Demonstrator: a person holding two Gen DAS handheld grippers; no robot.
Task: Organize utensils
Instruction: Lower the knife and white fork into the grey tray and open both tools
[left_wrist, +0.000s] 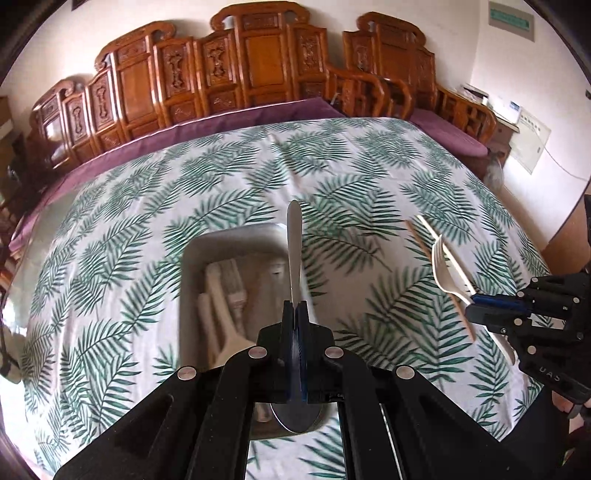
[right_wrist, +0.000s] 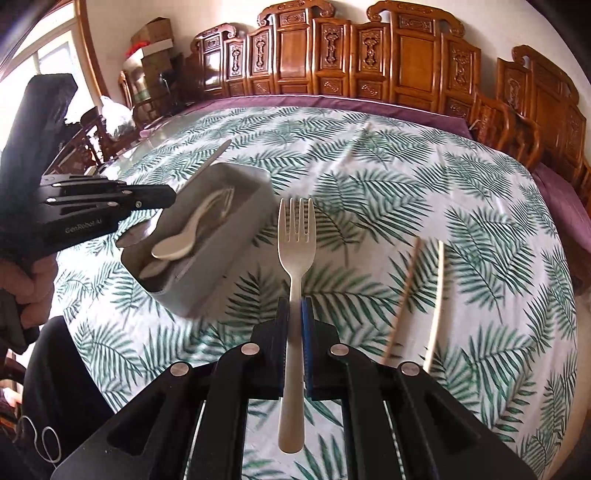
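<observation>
Left gripper (left_wrist: 294, 314), jaws closed on a metal spoon (left_wrist: 294, 243) with handle pointing forward and bowl under the fingers, held above a grey tray (left_wrist: 192, 266) of pale utensils on the leaf-print cloth (left_wrist: 147, 206). Right gripper (right_wrist: 294, 314), jaws nearly closed on a pale fork (right_wrist: 296, 236), tines forward, over the cloth beside the tray. 2 chopsticks (right_wrist: 436, 295) lie on the cloth, right of the fork

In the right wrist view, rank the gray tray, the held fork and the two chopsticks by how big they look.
1. gray tray
2. fork, enlarged by nearness to the camera
3. two chopsticks, alike in length, not ranked against each other
</observation>
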